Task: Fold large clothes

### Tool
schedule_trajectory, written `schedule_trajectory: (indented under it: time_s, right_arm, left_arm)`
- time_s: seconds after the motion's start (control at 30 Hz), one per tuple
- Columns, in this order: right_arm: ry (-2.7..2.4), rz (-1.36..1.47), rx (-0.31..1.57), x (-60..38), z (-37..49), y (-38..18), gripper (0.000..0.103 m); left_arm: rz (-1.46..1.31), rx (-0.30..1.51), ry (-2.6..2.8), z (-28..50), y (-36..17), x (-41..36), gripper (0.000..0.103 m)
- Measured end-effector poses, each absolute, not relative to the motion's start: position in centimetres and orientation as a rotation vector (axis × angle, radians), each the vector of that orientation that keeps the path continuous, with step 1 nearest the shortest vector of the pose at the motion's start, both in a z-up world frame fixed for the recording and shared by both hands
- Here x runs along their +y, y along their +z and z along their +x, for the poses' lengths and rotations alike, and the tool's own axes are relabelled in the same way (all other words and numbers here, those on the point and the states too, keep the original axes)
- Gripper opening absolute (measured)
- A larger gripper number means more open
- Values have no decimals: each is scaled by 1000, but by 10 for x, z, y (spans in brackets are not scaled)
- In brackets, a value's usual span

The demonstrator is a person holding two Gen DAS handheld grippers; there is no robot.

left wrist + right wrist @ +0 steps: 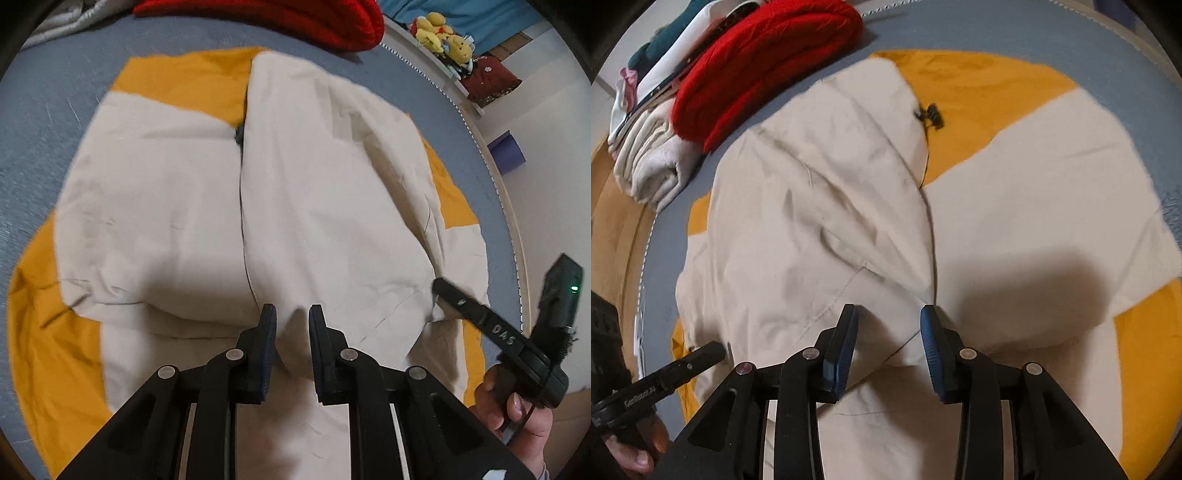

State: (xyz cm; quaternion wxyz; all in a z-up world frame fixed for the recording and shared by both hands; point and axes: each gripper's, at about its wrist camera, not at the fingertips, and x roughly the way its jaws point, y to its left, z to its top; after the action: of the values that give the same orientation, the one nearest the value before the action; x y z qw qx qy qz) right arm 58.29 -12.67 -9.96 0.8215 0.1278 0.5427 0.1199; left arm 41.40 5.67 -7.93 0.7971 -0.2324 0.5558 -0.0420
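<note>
A large beige and yellow jacket [314,192] [820,206] lies spread on a blue-grey bed surface [33,129], its dark zipper pull [932,115] near the collar. My left gripper [291,326] hovers low over the beige hem, its jaws narrowly apart with a small ridge of cloth between the fingers. My right gripper [888,326] stands open over the front seam, beige cloth showing in the gap. In the left wrist view the right gripper's finger [461,301] reaches the jacket's right edge, held by a hand [517,410]. The left gripper's finger [698,356] shows at the right view's lower left.
A folded red garment [768,62] lies just beyond the jacket, next to a folded cream towel [650,162] and a pile of other clothes [665,48]. Plush toys [443,37] and a purple object [506,153] sit past the bed's white edge [491,177].
</note>
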Motion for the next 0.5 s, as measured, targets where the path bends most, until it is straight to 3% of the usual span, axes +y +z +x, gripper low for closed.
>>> schedule_trajectory:
  time_s: [0.3,0.5]
  right_arm:
    - [267,213,742,-138,540,26,37]
    - [219,165,520,-192,448,125,37]
  left_arm:
    - [-274,899,-64,349,16,62,15]
    - [-237,738,-46,279,72,72,15]
